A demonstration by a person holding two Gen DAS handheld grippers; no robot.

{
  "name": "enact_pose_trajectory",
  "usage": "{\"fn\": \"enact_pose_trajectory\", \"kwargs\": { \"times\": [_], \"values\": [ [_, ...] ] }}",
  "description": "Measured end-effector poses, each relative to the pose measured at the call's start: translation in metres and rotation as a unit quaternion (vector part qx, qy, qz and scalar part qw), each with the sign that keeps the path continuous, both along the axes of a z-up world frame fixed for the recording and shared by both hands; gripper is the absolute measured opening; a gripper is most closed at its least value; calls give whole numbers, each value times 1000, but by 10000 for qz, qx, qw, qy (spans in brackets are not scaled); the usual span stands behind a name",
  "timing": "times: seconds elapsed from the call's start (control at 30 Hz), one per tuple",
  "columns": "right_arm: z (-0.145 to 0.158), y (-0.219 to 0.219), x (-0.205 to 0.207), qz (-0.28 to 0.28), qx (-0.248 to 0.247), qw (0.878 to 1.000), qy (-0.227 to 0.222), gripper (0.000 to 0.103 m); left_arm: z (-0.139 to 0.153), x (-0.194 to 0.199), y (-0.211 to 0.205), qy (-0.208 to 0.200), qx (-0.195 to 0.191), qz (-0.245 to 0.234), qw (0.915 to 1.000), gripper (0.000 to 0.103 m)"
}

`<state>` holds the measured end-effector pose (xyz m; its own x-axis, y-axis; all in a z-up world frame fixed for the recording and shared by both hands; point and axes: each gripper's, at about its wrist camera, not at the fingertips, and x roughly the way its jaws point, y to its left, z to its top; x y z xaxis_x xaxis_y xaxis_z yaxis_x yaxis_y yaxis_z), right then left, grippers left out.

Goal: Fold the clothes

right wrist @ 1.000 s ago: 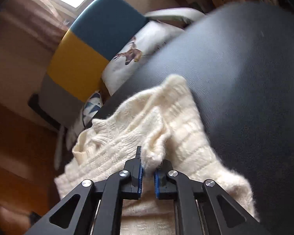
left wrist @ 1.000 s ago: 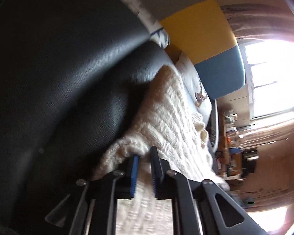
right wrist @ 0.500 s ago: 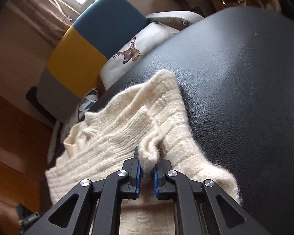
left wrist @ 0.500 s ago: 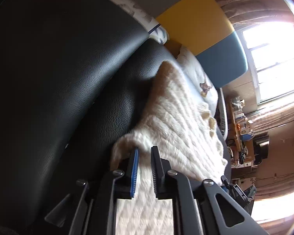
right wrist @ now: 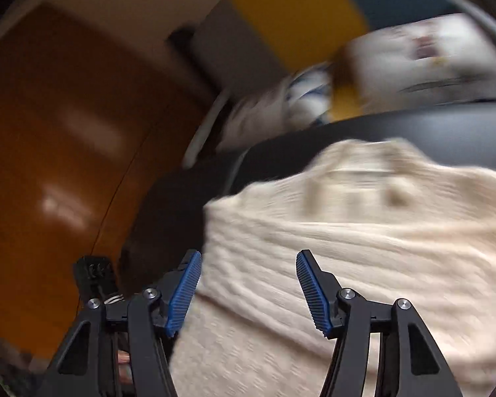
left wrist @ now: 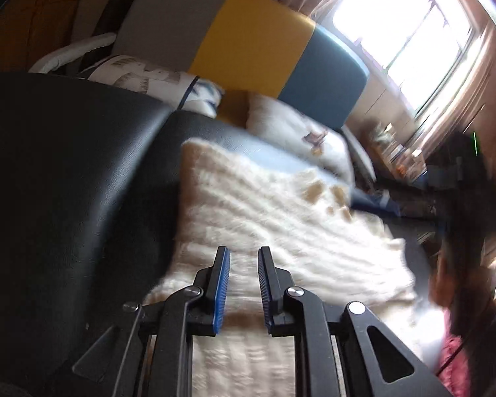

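A cream knitted sweater lies folded on a black leather surface; it also fills the lower right of the right wrist view. My left gripper hovers over the sweater's near edge, its jaws a little apart with nothing between them. My right gripper is wide open above the sweater's left part, holding nothing. Both views are motion-blurred.
A grey, yellow and blue chair back stands behind the leather surface, with patterned cushions against it. A bright window is at the far right. A wooden floor lies to the left in the right wrist view.
The right gripper has let go of the sweater fold and opened wide. The left gripper has opened slightly and released the edge. Both have swung, and the sweater now lies flatter.
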<state>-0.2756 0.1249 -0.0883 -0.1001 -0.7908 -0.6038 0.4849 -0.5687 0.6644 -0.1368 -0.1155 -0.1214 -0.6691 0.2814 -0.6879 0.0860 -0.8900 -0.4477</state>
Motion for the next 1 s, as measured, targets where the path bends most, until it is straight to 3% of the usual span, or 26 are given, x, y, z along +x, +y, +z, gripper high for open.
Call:
{"fn": "enact_pose_trajectory", "kwargs": {
  "times": [0.2,0.3,0.4,0.43,0.47,0.5,0.63,0.73,1.0],
  "values": [
    [-23,-118,-52,1173,502,9915,-258,61,-21,0,-6,-77,94,-39,9999,17],
    [-38,-143,-67,1600,707,9828,-584,61,-21,3,1,-35,-169,-101,9998,17],
    [-47,-164,-65,2102,850,9709,-770,58,-23,1,1,-44,-171,-64,9998,17],
    [-44,-172,-58,2247,1002,9677,-542,50,-22,3,1,-48,-174,-29,9998,17],
    [-42,-179,-50,2389,1184,9634,-260,15,-22,5,3,-34,-243,-22,9997,17],
    [-39,-186,-42,2475,1377,9591,23,6,-22,8,4,-21,-312,-14,9995,17],
    [-21,-200,-18,2424,1895,9432,1251,6,-24,9,8,-16,-452,21,9990,17],
    [-47,-208,-10,2293,2776,9147,1835,5,-25,9,8,-24,-469,12,9989,17],
    [-48,-199,0,1850,2620,9236,2102,7,-21,13,9,-48,-584,28,9983,17]
  ]
}}
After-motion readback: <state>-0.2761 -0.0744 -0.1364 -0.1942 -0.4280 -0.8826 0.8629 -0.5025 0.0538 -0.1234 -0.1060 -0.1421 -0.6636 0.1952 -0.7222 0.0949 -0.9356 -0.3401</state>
